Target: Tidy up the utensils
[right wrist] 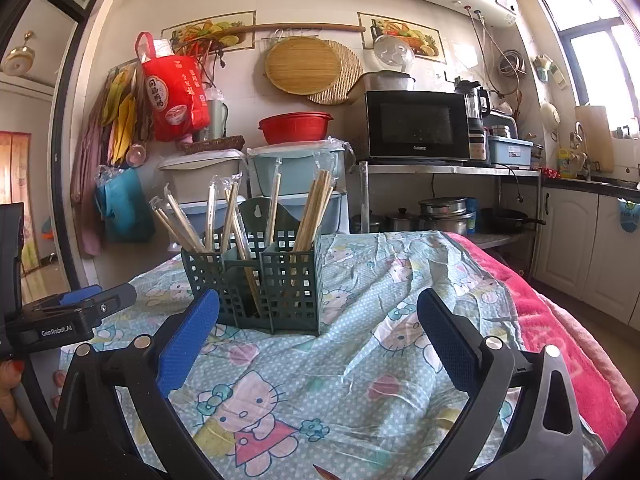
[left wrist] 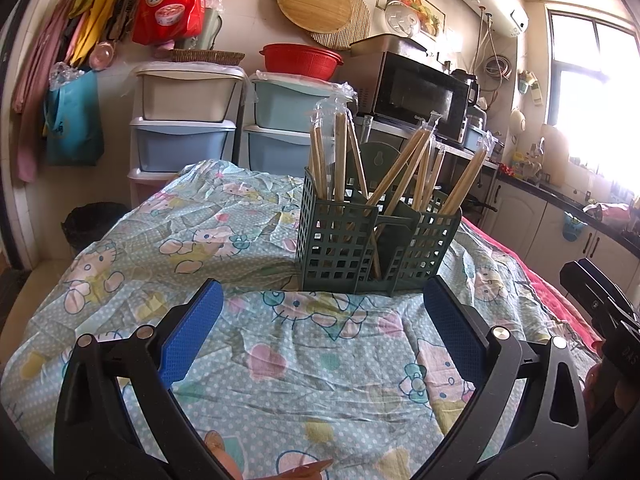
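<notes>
A: Start closest in. How do the tools stand?

B: The left gripper has its blue-padded fingers spread wide apart with nothing between them, hanging over the pale blue cartoon-cat printed cloth that covers the table. The right gripper is the same: pads wide apart, empty. In the right wrist view the left tool's black body shows at the left edge, and the white lettering on it reads "GenRobot.AI".

A: And the utensils?

B: They are just beyond both grippers, in the dark green plastic lattice caddy with several compartments, standing on the cloth. The wooden chopsticks in clear plastic sleeves stand upright or lean outward in the compartments, tips down. I judge they lean because the cells are wide and the sticks few. No loose stick lies on the cloth that I can see, so the sorting looks largely done.

A: Why hold both tools back like that?

B: Probably a rest stance, facing the caddy from either side.

A: Anything readable farther off?

B: The black microwave oven on the metal shelf carries a small brand word that looks like "Galanz". The red plastic bag with Chinese characters hangs on the wall; I cannot read the characters surely.
</notes>
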`<act>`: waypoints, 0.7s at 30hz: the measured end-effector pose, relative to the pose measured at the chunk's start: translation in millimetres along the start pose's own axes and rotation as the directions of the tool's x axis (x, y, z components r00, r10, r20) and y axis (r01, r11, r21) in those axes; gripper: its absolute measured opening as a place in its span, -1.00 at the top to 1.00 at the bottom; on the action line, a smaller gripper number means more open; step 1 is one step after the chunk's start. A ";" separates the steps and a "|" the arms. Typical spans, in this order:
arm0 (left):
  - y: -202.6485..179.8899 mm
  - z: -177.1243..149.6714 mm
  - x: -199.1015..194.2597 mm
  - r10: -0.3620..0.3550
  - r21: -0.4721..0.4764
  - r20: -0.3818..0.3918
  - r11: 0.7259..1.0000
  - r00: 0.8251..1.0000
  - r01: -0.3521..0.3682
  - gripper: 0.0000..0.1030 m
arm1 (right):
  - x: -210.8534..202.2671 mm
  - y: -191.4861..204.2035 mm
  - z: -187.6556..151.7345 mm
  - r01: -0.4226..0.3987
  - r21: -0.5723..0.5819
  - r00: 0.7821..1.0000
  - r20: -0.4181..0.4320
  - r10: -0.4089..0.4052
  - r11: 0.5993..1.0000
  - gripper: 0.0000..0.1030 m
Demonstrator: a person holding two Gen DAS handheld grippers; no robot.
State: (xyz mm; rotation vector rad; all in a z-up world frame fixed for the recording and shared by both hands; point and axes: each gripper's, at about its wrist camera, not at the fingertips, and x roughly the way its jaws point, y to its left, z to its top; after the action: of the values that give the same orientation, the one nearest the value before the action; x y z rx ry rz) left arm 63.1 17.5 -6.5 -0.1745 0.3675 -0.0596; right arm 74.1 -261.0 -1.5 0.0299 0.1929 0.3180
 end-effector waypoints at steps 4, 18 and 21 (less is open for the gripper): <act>-0.8 -0.1 0.1 -0.001 0.000 0.000 1.000 1.000 0.001 -0.80 | -0.4 0.8 0.0 0.000 -0.002 1.000 0.000 0.000 1.000 -0.87; 1.8 0.5 4.0 -0.001 0.003 -0.021 1.000 1.000 0.001 -0.80 | 1.3 3.4 -0.3 0.001 -0.006 1.000 -0.008 -0.001 1.000 -0.87; -0.6 0.2 6.0 0.010 0.002 -0.030 1.000 1.000 -0.010 -0.80 | 2.5 3.5 -0.3 0.001 -0.005 1.000 -0.013 -0.001 1.000 -0.87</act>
State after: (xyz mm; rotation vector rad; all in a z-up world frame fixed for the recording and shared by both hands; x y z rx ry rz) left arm 68.7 16.4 -8.4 -0.1700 0.3980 -0.0528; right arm 75.3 -256.9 -2.0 0.0230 0.2053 0.3178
